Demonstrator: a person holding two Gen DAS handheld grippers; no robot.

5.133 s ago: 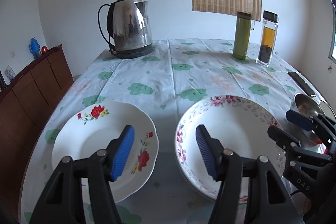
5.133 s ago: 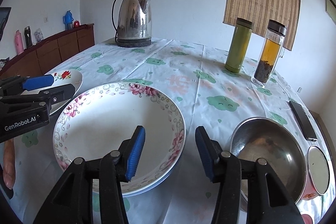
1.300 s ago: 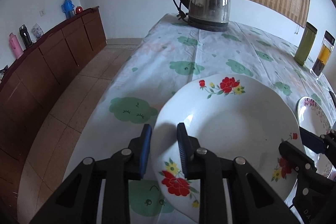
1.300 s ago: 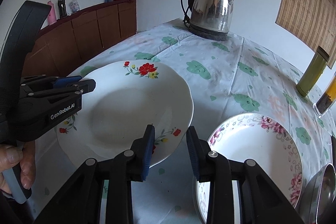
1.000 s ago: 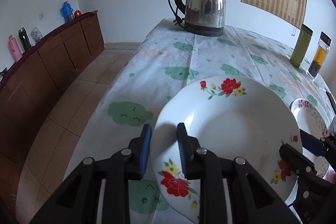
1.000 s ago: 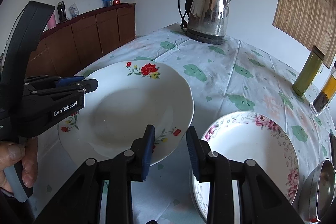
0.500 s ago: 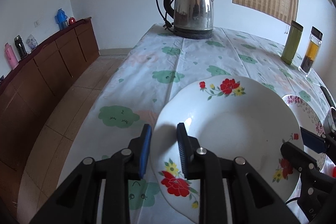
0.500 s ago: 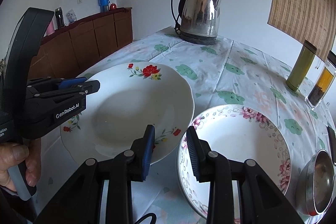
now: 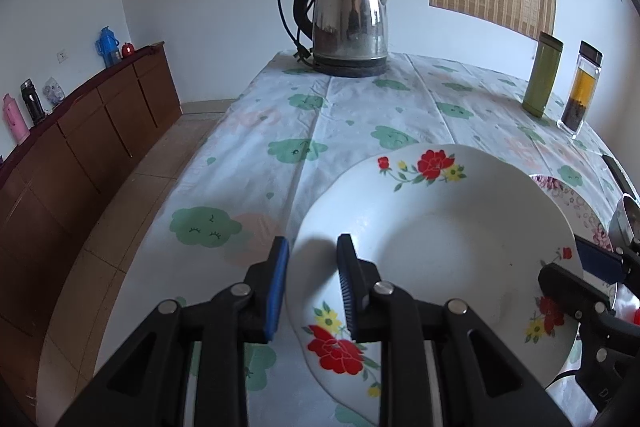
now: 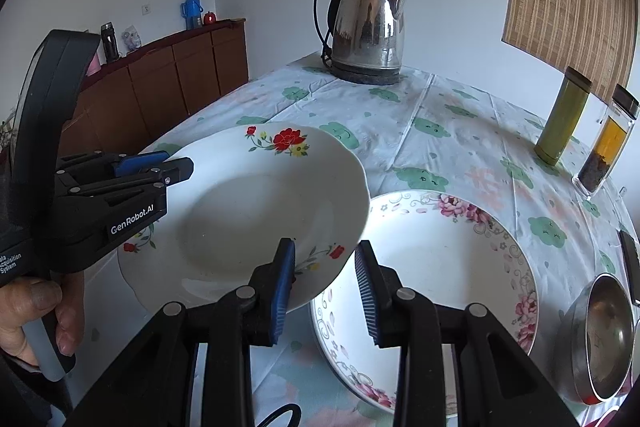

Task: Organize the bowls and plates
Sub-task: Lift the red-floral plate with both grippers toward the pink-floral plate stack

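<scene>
Only via R wrist cam: steel bowl beside pink-flower plate.

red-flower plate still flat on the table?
No: the red-flower plate hangs above the tablecloth, its edge over the pink-flower plate.

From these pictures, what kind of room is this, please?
Probably a dining room in a home: a table under a flowered cloth, an electric kettle on it, and a low wooden sideboard along the wall.
</scene>
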